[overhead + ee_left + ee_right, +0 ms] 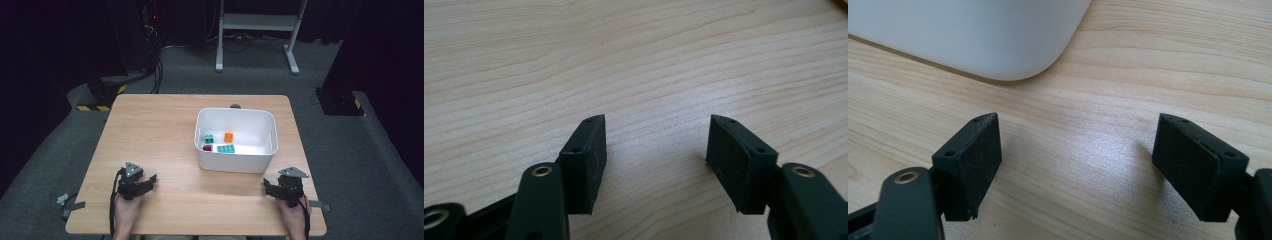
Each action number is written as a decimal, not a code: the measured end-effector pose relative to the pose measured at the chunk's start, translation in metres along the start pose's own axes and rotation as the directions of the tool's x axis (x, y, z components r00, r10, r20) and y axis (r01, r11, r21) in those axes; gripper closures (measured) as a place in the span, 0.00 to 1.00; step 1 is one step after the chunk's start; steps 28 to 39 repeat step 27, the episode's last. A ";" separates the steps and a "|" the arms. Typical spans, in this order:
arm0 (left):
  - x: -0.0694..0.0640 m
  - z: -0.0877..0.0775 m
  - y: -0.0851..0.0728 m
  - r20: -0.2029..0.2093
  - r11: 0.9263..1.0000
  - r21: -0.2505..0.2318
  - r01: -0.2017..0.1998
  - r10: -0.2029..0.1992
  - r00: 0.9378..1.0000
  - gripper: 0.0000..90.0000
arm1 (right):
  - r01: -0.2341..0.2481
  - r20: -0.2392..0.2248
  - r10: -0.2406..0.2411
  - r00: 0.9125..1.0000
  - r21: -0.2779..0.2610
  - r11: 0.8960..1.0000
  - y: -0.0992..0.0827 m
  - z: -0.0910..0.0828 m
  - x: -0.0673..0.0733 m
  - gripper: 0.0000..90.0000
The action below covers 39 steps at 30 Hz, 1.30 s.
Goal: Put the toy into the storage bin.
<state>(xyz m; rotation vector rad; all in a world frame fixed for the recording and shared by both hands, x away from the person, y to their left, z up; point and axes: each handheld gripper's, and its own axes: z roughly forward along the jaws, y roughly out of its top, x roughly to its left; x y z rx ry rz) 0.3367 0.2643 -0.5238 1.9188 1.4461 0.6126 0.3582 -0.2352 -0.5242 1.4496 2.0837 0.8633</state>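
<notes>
We start at the left gripper [148,180]: jaws apart w/ nothing but bare wood between them, seen close in the left gripper view [654,145], pads hovering just over the table [634,60]. It sits near the front-left part of the tabletop, held by the person's left hand [125,207], jaws pointing toward the middle of the table, well apart from the bin.

The right gripper [267,187] is spread wide too, empty, approx. mirrored at the front-right, in the right hand [292,210]. In its own view [1075,145] we see the jaws low over the wood and the rounded corner of the white bin [998,35] near, just ahead, not touching.

Going outward: the white bin [235,162] stands right of centre on the table [150,130]. Inside it we see four small blocks: a teal block [208,138] and an orange block [228,137] toward the back, a dark red block [207,148] and a flat teal plate w/ studs [226,148] in front of them.

Beyond the table, grey carpet and a white frame's legs [219,45].
</notes>
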 end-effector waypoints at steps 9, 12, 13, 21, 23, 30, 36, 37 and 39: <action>-0.003 0.002 -0.004 -0.010 1.000 -0.029 -0.010 0.009 1.000 0.38 | 0.003 0.000 -0.003 1.000 -0.001 1.000 0.000 0.000 0.000 0.22; -0.003 0.002 -0.004 -0.008 1.000 -0.024 -0.013 0.013 1.000 0.35 | 0.000 0.000 0.000 1.000 0.000 1.000 0.000 0.000 0.000 0.22; -0.004 0.002 -0.004 -0.009 1.000 -0.024 -0.010 0.010 1.000 0.35 | 0.002 0.000 -0.002 1.000 -0.001 1.000 0.000 0.000 0.000 0.22; -0.004 0.002 -0.004 -0.003 1.000 -0.023 -0.010 0.010 1.000 0.32 | 0.000 0.000 0.000 1.000 0.000 1.000 0.000 0.000 0.000 0.22; -0.004 0.002 -0.004 -0.004 1.000 -0.023 -0.011 0.011 1.000 0.32 | 0.001 0.000 -0.001 1.000 0.000 1.000 0.000 0.000 0.000 0.22; -0.004 0.003 -0.004 -0.004 1.000 -0.022 -0.013 0.013 1.000 0.31 | 0.001 -0.001 -0.001 1.000 0.000 1.000 0.000 0.000 0.000 0.22; -0.004 0.003 -0.004 -0.004 1.000 -0.022 -0.013 0.013 1.000 0.31 | 0.001 -0.001 -0.001 1.000 0.000 1.000 0.000 0.000 0.000 0.22; -0.004 0.003 -0.004 -0.004 1.000 -0.022 -0.013 0.013 1.000 0.31 | 0.001 -0.001 -0.001 1.000 0.000 1.000 0.000 0.000 0.000 0.22; -0.004 0.003 -0.004 -0.004 1.000 -0.022 -0.013 0.013 1.000 0.31 | 0.001 -0.001 -0.001 1.000 0.000 1.000 0.000 0.000 0.000 0.22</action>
